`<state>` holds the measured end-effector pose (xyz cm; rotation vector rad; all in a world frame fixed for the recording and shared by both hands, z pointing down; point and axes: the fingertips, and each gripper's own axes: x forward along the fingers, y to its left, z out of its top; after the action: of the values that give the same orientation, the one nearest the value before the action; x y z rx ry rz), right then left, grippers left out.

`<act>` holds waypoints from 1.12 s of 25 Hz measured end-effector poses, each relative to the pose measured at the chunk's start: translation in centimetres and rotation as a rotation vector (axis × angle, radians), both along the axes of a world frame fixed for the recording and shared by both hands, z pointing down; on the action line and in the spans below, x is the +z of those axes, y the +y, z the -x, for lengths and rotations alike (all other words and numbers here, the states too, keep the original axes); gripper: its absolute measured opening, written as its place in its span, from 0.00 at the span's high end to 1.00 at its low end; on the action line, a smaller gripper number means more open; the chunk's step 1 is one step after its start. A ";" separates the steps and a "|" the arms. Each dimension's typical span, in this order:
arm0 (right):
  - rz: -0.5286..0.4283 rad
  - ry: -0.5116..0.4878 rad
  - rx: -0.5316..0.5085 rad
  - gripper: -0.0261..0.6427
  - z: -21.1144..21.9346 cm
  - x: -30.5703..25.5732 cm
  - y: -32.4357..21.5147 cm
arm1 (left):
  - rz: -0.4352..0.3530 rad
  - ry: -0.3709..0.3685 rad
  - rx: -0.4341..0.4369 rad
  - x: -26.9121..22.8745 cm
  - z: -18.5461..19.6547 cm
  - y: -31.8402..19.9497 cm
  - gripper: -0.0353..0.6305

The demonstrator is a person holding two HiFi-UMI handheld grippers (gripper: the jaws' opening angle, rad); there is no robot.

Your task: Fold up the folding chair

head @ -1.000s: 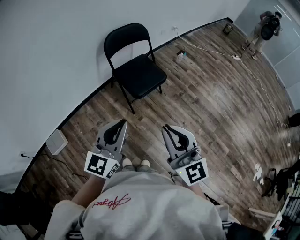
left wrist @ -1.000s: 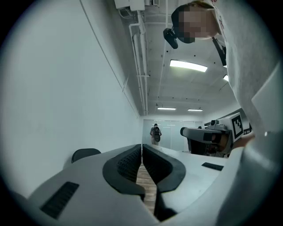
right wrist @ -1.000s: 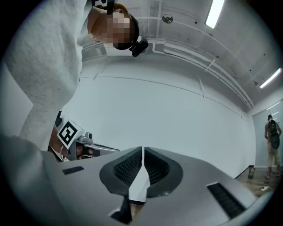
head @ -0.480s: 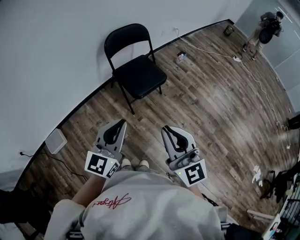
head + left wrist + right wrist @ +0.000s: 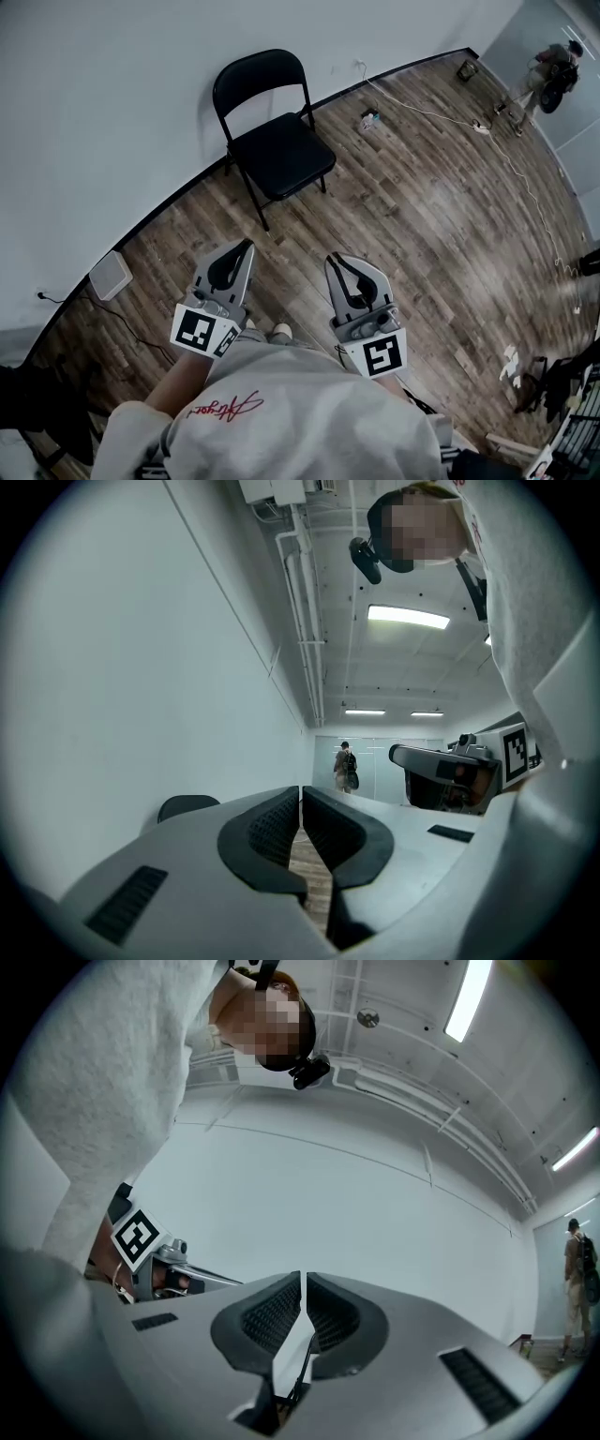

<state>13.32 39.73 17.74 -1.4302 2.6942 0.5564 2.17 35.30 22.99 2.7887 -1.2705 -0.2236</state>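
Note:
The black folding chair (image 5: 273, 141) stands unfolded on the wood floor with its back to the white wall, well ahead of both grippers. My left gripper (image 5: 247, 247) and right gripper (image 5: 332, 260) are held side by side in front of my chest, pointing toward it. Both are shut and hold nothing. In the left gripper view the closed jaws of my left gripper (image 5: 301, 793) fill the foreground, and the chair's backrest (image 5: 187, 805) peeks over them at left. In the right gripper view my right gripper (image 5: 303, 1279) points at the bare wall.
A white box (image 5: 111, 278) lies on the floor by the wall at left. A white cable (image 5: 427, 112) and a small object (image 5: 369, 119) lie beyond the chair. A person (image 5: 554, 75) stands in the far corner. Clutter (image 5: 562, 370) sits at the lower right.
Both grippers stay shut and almost still. The head view has shifted slightly, and the far person now shows further right.

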 end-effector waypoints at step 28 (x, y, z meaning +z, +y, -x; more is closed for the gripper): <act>0.041 -0.190 -0.009 0.92 1.6 2.0 -26.9 | 0.059 -0.059 -0.039 3.4 2.1 -26.8 0.91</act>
<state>11.75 12.80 19.71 -1.4023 2.5762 0.3467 0.11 8.55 26.43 2.7425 -1.3220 -0.1047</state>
